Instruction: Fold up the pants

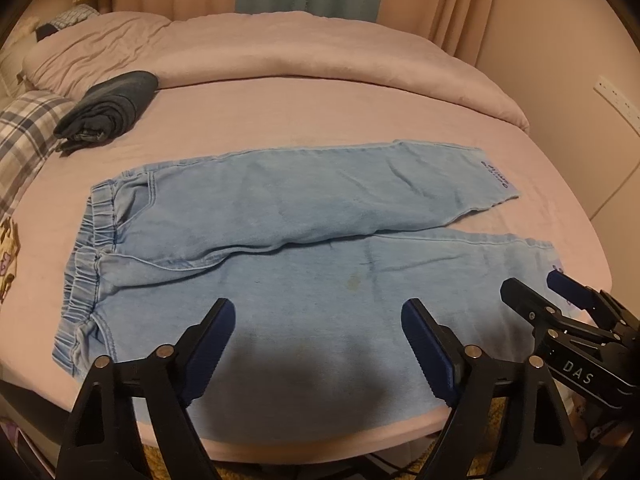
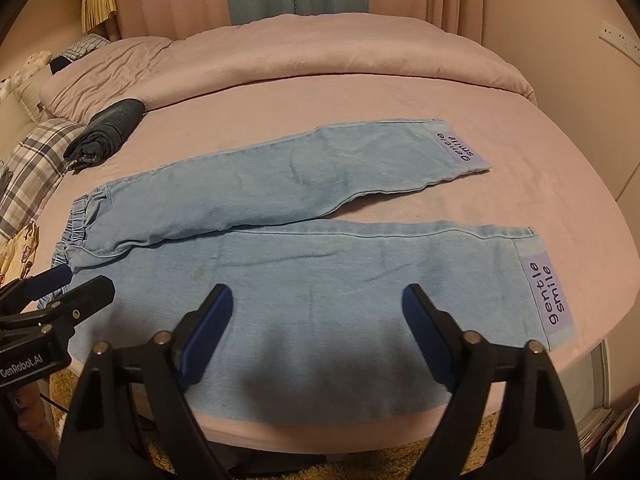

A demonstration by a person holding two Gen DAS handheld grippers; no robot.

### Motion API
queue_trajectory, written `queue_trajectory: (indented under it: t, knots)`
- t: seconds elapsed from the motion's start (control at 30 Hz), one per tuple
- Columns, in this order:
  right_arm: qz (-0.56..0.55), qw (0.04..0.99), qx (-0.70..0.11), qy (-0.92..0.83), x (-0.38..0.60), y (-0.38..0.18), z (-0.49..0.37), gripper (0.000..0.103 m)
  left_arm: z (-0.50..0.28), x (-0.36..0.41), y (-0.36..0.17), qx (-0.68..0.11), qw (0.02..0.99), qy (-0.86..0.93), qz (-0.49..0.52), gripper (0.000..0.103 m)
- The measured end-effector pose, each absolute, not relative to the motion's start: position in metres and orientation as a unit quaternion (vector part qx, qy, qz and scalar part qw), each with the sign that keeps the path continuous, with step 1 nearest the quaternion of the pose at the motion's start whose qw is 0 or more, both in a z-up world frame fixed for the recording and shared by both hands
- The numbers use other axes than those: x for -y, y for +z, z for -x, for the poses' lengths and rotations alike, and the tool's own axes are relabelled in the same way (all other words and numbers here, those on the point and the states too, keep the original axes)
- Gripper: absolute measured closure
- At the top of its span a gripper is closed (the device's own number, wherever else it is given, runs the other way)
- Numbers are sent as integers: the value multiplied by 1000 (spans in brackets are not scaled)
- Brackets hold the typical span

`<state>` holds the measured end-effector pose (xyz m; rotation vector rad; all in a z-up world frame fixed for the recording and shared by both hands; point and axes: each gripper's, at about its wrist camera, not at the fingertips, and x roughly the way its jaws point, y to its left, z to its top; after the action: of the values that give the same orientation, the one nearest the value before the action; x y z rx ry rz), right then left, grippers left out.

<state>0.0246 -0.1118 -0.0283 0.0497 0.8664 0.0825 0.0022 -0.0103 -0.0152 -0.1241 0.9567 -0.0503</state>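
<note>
**A:** Where did the pants (image 1: 280, 240) lie?

**B:** Flat on the pink bed sheet (image 1: 320, 108), stretched crosswise, with the elastic waistband (image 1: 86, 256) toward the left and both hems toward the right. The two legs spread apart in a narrow V, and bare sheet showed in the gap between them. The near leg ran close along the bed's front edge (image 2: 320, 428); only a thin strip of sheet was left there. Each hem bore a lilac label (image 2: 550, 292) reading "gentle smile".

**A:** And the grippers?

**B:** The left gripper (image 1: 318, 316) hovered over the near leg toward the waist end, jaws released and spread wide, nothing clamped between them. The right gripper (image 2: 318, 304) hung over the same leg toward the hem end, likewise spread and grasping nothing. Each showed at the edge of the other's view, so they stood side by side and apart. Whether the fingertips touched the denim could not be told.

**A:** How much free room was there?

**B:** Beyond the far leg lay a broad stretch of bare sheet up to the rolled pink duvet (image 1: 340, 52). A folded dark garment (image 1: 108, 108) sat near the far left, well apart from the waistband, beside a plaid pillow (image 1: 24, 132). To the right, open sheet ran past both hems to the bed's rounded edge. Below the front edge a shaggy yellowish rug (image 2: 460, 448) showed.
</note>
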Motion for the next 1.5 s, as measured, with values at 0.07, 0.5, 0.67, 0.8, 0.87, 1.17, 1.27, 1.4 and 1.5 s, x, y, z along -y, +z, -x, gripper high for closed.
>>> queue_trajectory:
  t: [0.07, 0.5, 0.67, 0.8, 0.87, 1.17, 1.27, 1.4, 1.5]
  knots:
    - [-20, 907, -419, 37, 112, -29, -25, 23, -3, 11, -15, -461, 885, -25, 60, 17]
    - [-41, 902, -427, 47, 118, -34, -30, 36, -12, -10, -13, -459, 884, -11, 85, 25]
    - [-45, 906, -419, 41, 131, -21, -62, 34, -29, -42, -14, -453, 886, 23, 99, 25]
    - [-78, 897, -431, 54, 136, -11, -118, 23, -45, -60, -26, -458, 880, 46, 115, 25]
    - [-101, 887, -446, 64, 134, -12, -151, 23, -52, -67, -33, -464, 875, 53, 128, 25]
    - [-142, 835, -532, -2, 104, -49, -290, 22, -66, -89, -53, -485, 855, 72, 168, 25]
    - [-156, 818, -552, -42, 108, -67, -319, 22, -68, -93, -61, -494, 848, 75, 176, 25]
    - [-134, 802, -576, -82, 109, -98, -342, 20, -68, -97, -68, -502, 842, 78, 183, 25]
    - [-96, 822, -555, -90, 103, -100, -342, 33, -67, -98, -67, -499, 842, 78, 188, 25]
